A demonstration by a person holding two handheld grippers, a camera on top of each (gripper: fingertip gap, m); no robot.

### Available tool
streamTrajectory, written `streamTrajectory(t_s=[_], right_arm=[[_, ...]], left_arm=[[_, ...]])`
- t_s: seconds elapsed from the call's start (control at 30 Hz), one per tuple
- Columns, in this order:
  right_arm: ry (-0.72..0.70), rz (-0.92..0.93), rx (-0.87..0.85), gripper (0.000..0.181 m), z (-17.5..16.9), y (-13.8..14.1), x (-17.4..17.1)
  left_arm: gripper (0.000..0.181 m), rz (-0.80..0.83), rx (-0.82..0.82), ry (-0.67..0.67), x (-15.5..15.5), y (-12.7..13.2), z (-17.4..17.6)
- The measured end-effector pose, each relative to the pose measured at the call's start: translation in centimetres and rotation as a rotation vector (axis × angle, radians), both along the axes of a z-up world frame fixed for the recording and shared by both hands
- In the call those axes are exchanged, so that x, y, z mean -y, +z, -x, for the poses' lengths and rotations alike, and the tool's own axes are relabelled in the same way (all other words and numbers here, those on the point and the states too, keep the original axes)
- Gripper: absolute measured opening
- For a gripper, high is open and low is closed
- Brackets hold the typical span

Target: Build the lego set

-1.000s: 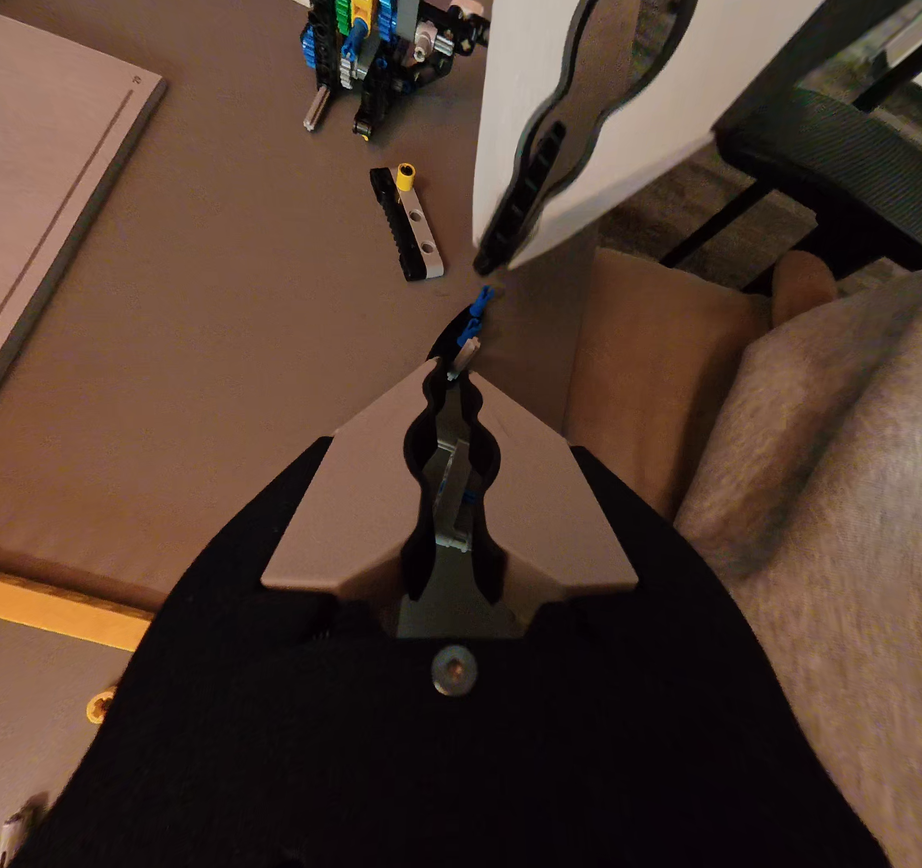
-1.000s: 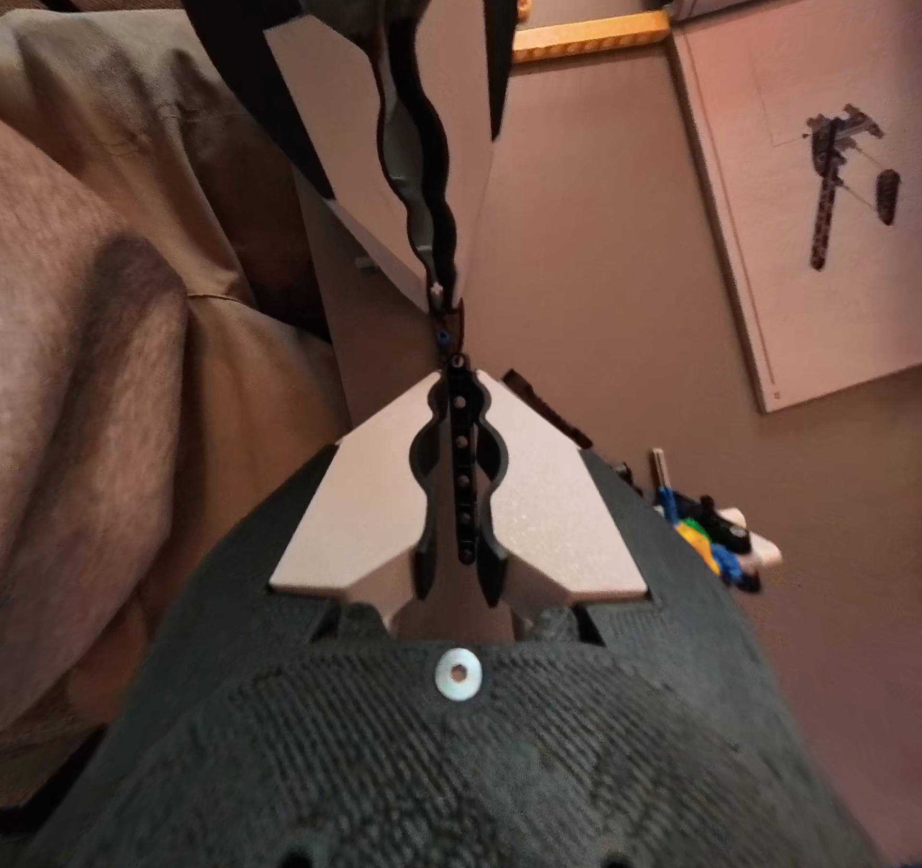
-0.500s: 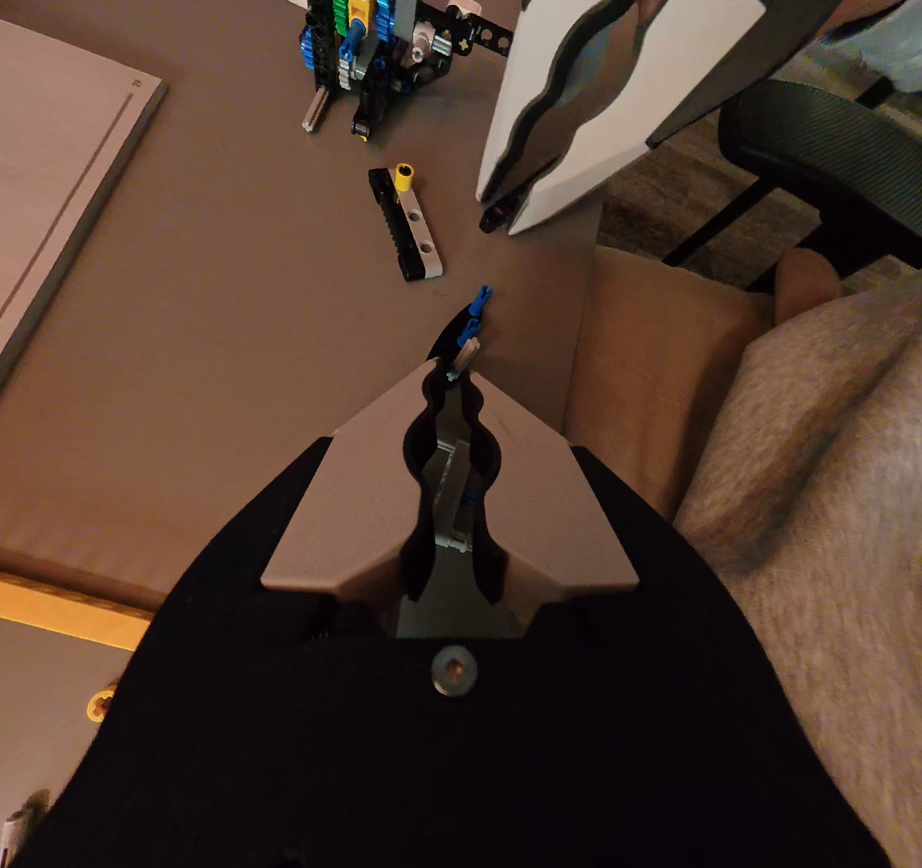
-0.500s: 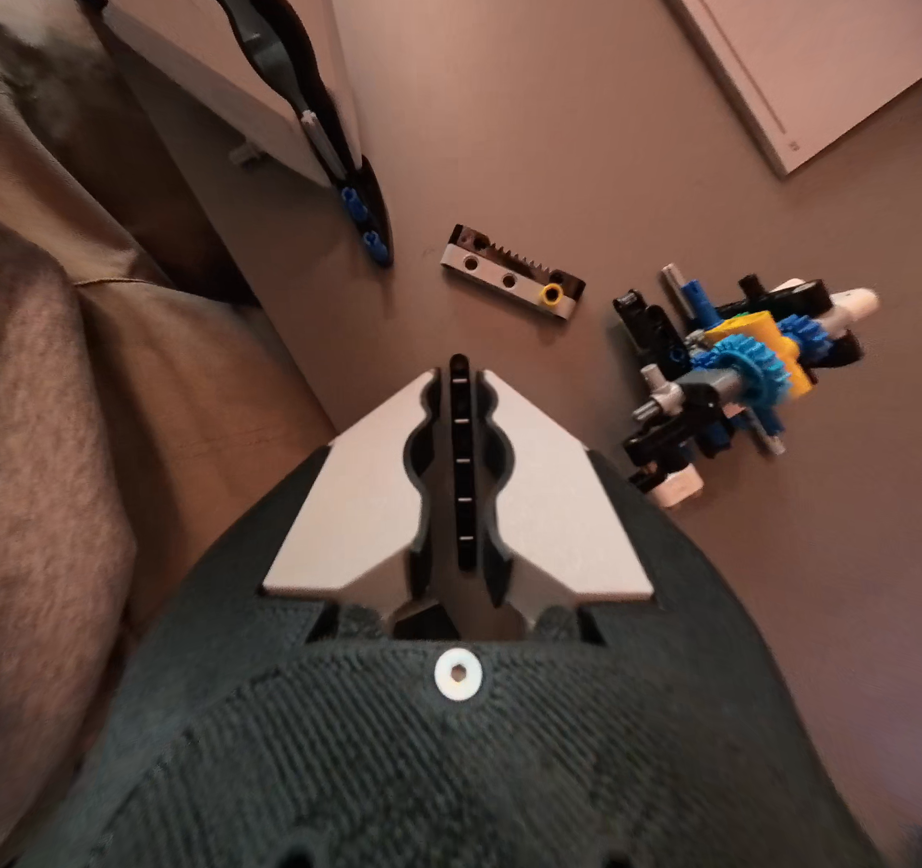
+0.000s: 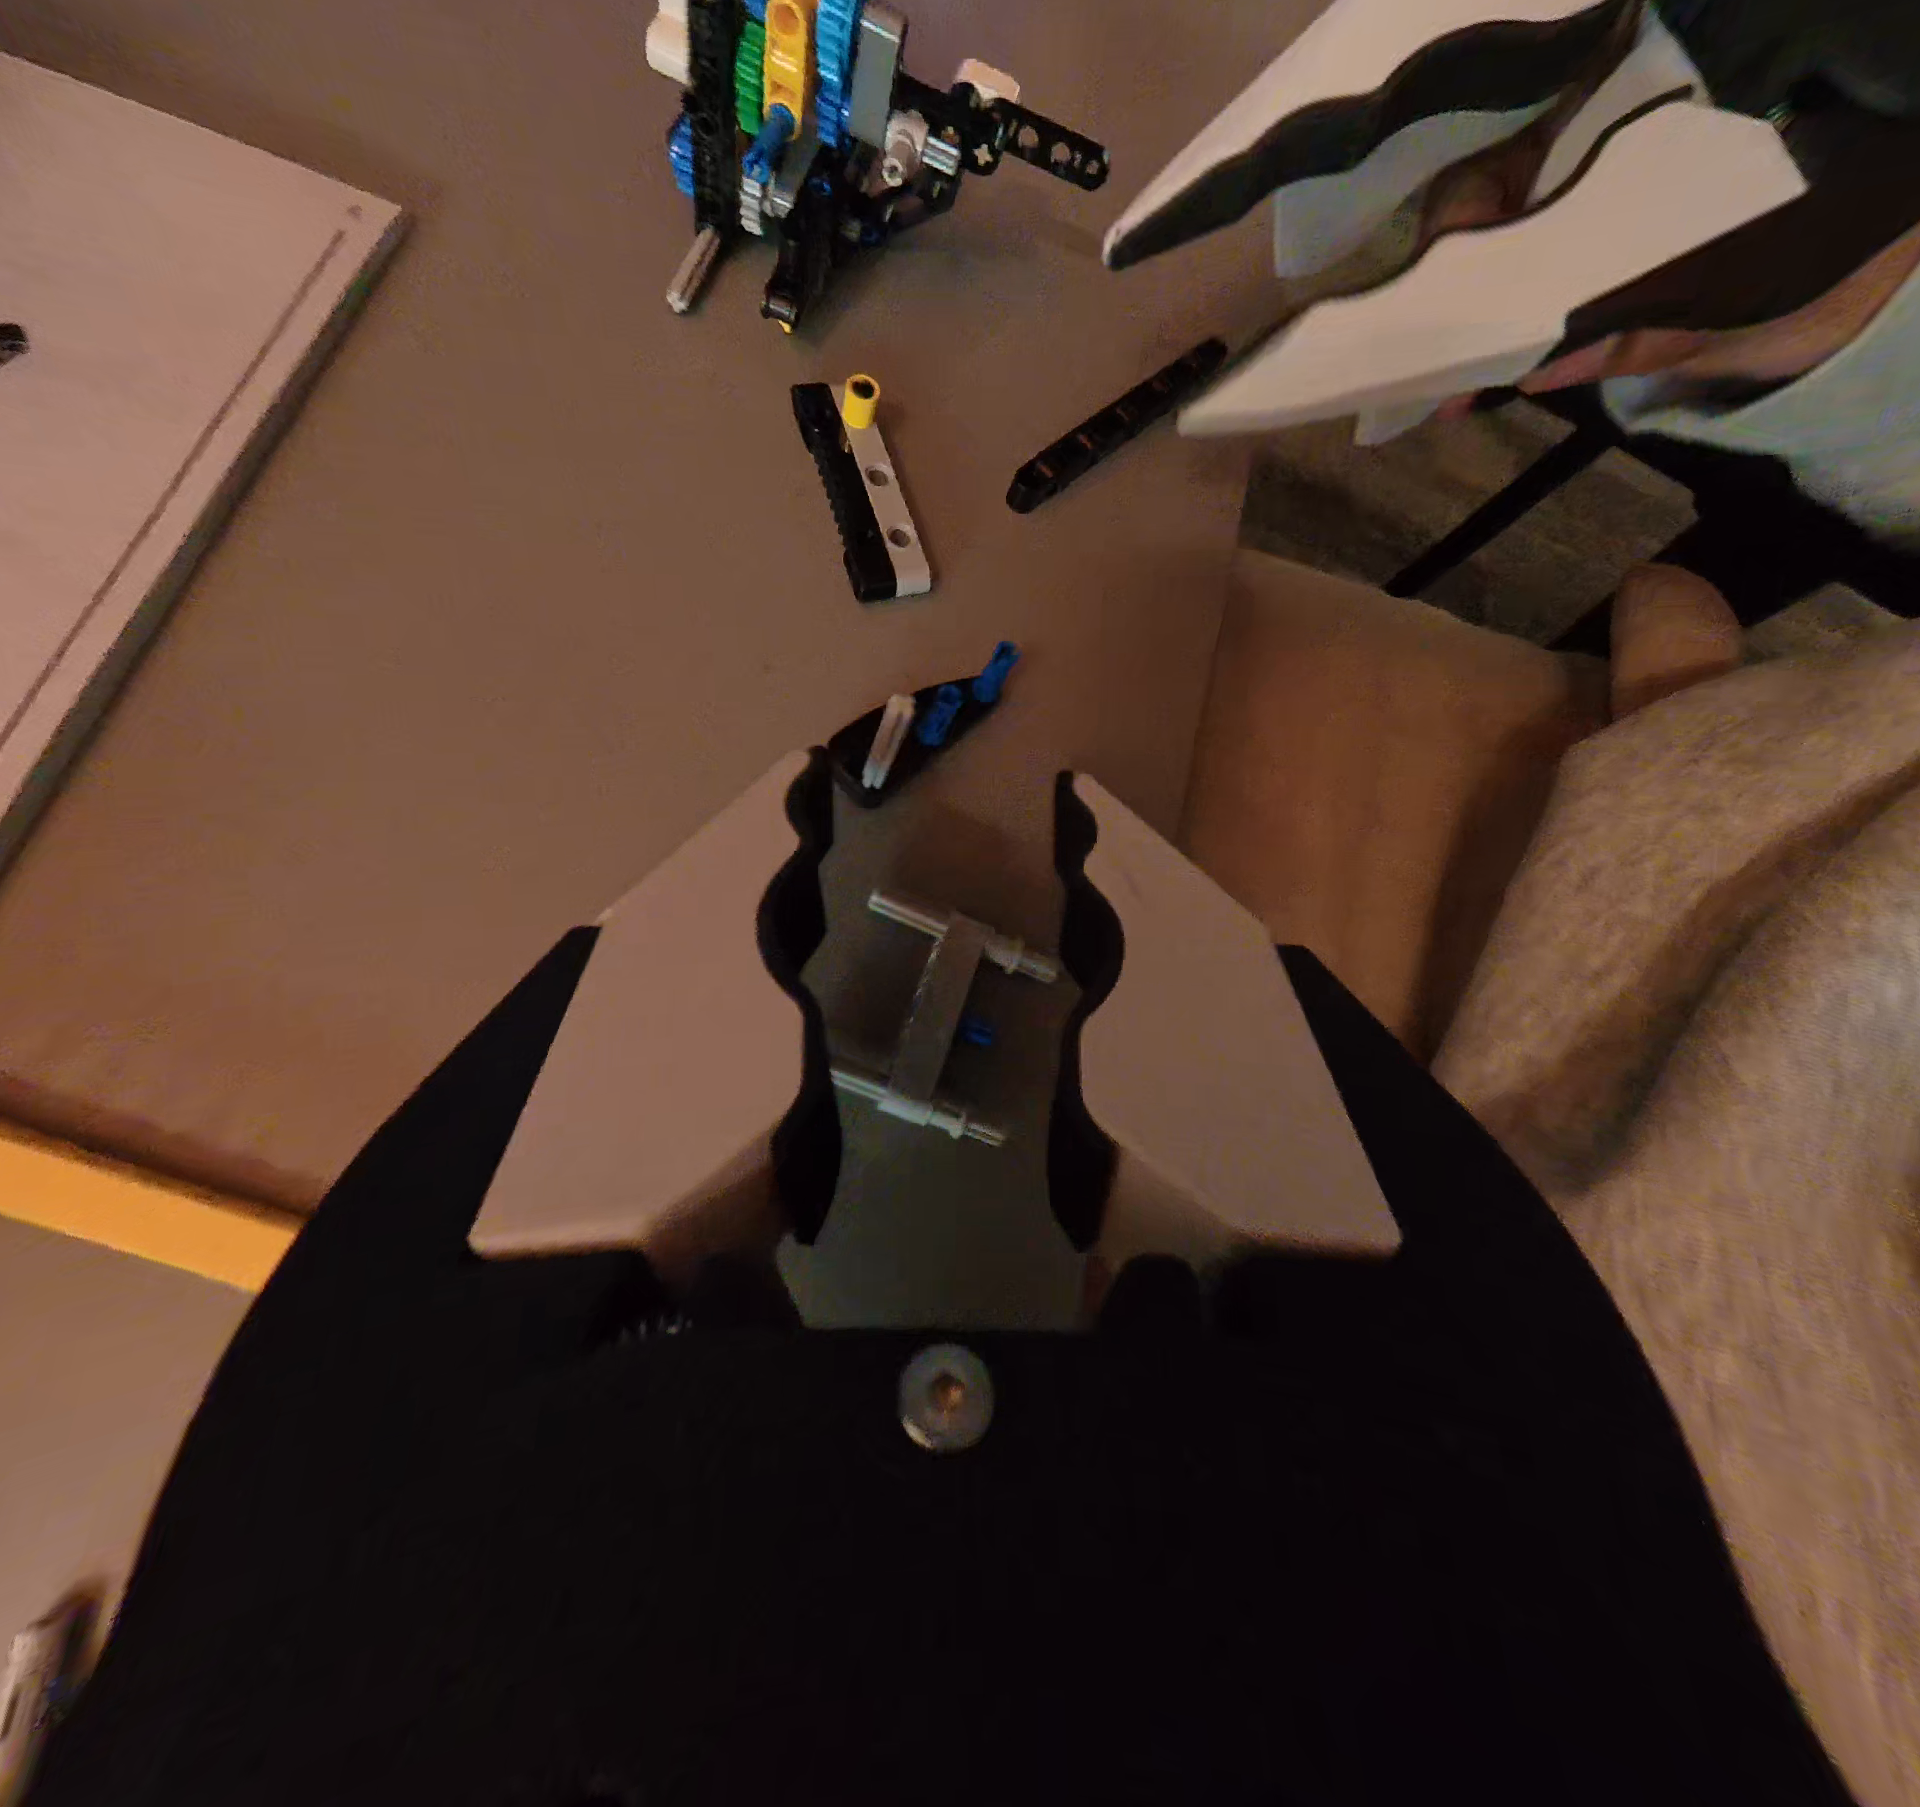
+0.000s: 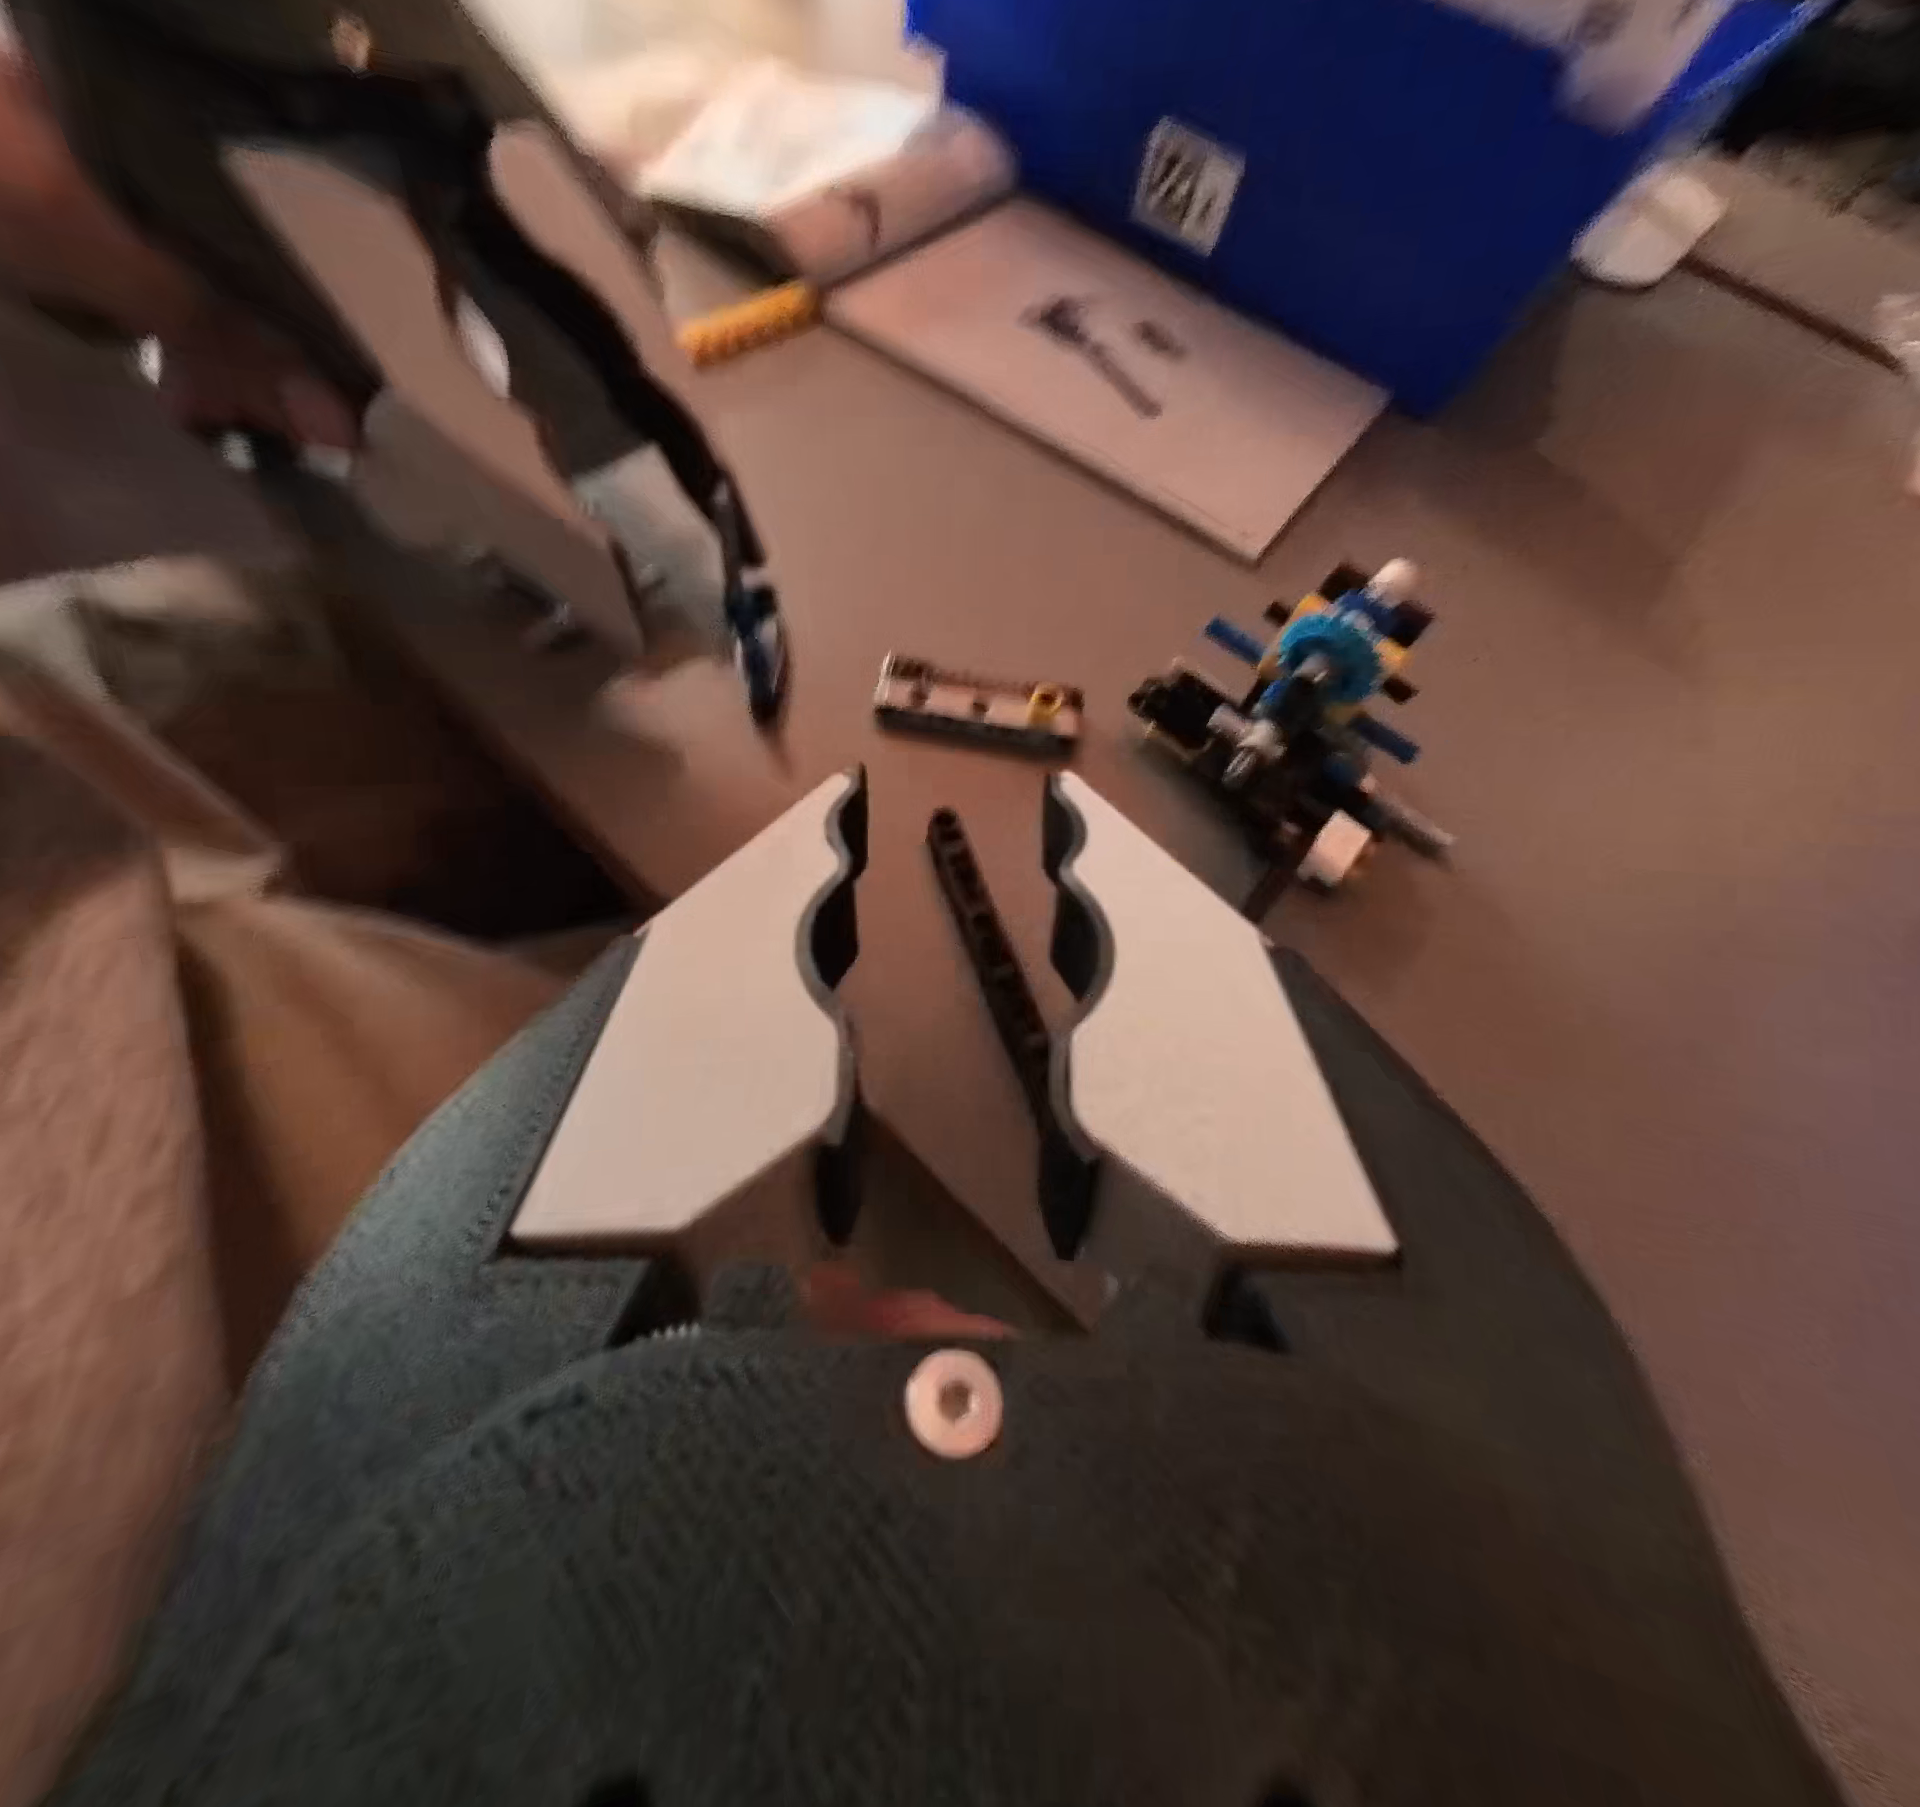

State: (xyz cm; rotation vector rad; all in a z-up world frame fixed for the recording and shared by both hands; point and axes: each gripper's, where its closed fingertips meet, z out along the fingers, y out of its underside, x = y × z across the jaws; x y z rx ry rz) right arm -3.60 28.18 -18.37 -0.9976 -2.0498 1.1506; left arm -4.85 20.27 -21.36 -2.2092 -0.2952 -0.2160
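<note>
In the left wrist view the left claw stands apart over the near edge of the desk; between its fingers lies a small grey beam crossed by two light axles, which looks loose on the desk rather than gripped, though contact with the right finger cannot be ruled out; just beyond the tips lies a black piece with blue pins; farther on sit a black-and-white toothed rack with a yellow pin, a long black beam, and the colourful gear assembly; an instruction booklet lies at the left. In the right wrist view, much blurred, the right claw is likewise apart and empty, the long black beam lying on the desk between its fingers; the rack and gear assembly lie beyond, a blue box behind. The step seems to be re-gripping loose parts; best close squarely across each beam's flat sides, low to the desk, so neither piece twists or skids away.
</note>
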Motion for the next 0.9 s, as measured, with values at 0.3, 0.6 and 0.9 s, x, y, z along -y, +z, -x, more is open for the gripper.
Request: streamTrajectory(t_s=[0.3, 0.6, 0.9], right_arm=[[-0.054, 0.017, -0.366, 0.030, 1.2, 3.9, -1.8], [0.278, 0.139, 0.071, 0.017, -1.9, 0.5, 1.6], [0.021, 0.165, -0.130, 0.066, 0.2, 2.3, 0.5]], left_arm=[[0.052, -0.200, 0.005, 0.150, 0.9, 4.3, 1.7], [0.049, -0.154, 0.073, 0.072, -0.2, 5.1, 2.8], [0.049, -0.081, -0.105, 0.003, 0.7, 2.0, 1.1]])
